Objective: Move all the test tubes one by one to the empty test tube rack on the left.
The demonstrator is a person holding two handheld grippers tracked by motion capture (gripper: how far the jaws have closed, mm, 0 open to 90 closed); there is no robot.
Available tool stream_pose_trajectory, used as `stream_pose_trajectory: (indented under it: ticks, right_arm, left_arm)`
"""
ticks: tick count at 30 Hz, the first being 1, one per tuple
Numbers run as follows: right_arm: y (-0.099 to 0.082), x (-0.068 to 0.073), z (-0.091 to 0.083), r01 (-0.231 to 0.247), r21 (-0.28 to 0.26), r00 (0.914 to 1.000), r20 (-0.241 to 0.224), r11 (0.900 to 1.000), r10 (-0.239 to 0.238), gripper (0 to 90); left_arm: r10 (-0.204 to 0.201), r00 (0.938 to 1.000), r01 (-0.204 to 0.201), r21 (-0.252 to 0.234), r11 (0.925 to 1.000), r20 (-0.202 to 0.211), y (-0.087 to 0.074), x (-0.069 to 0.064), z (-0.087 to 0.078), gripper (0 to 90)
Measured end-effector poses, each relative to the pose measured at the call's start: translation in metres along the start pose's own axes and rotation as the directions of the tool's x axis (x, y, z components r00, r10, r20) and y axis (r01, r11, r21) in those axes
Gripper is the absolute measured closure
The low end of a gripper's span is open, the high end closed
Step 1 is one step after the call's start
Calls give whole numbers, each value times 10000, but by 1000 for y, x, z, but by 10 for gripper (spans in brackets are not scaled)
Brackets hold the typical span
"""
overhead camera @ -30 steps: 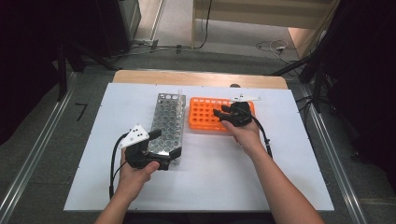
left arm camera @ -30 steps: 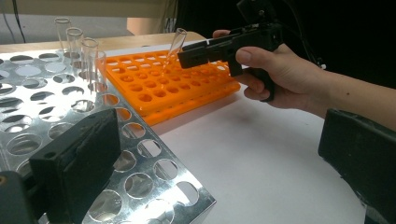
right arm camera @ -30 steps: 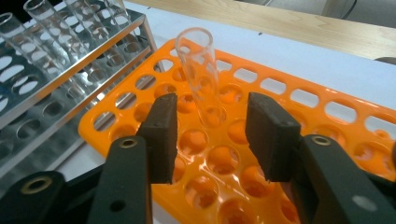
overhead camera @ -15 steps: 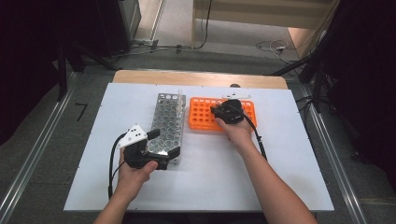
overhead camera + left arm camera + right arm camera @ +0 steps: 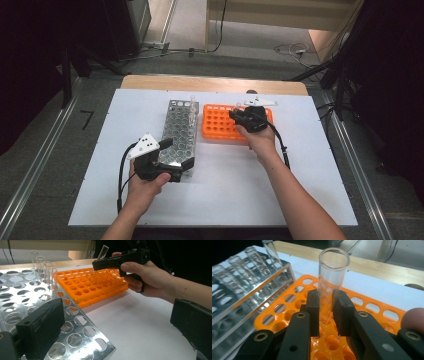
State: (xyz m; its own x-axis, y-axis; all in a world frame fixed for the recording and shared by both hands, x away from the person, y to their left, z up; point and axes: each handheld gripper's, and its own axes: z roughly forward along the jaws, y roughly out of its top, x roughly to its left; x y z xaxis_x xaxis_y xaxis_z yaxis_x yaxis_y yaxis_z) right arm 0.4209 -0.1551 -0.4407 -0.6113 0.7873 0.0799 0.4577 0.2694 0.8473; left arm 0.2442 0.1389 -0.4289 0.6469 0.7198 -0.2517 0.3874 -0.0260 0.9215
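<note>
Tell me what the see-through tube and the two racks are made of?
The tube looks like clear glass, perhaps plastic: you see the orange rack through it. That rack looks like matte moulded plastic. The silver rack looks like shiny metal: its holed top mirrors the light.

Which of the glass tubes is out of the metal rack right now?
The glass tube clamped in the right gripper over the orange rack. The other tubes stand upright in the metal rack.

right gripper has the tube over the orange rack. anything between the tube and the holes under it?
Nothing visible. The right gripper is shut on the glass tube, whose lower end sits over open holes of the orange rack.
</note>
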Motion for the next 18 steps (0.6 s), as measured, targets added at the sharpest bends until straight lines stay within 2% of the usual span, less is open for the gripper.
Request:
stream_pose_trajectory:
  ticks: [7,18]
  right_arm:
    - [-2,6,-25,427,-255,9982,-421,9988,-437,742]
    - [-21,15,-64,667,-482,9933,-913,9966,-709,742]
  left_arm:
    - [104,9999,-104,51,9999,67,0,-4,4,0]
    - [344,9991,-347,110,9993,250,2,-14,12,0]
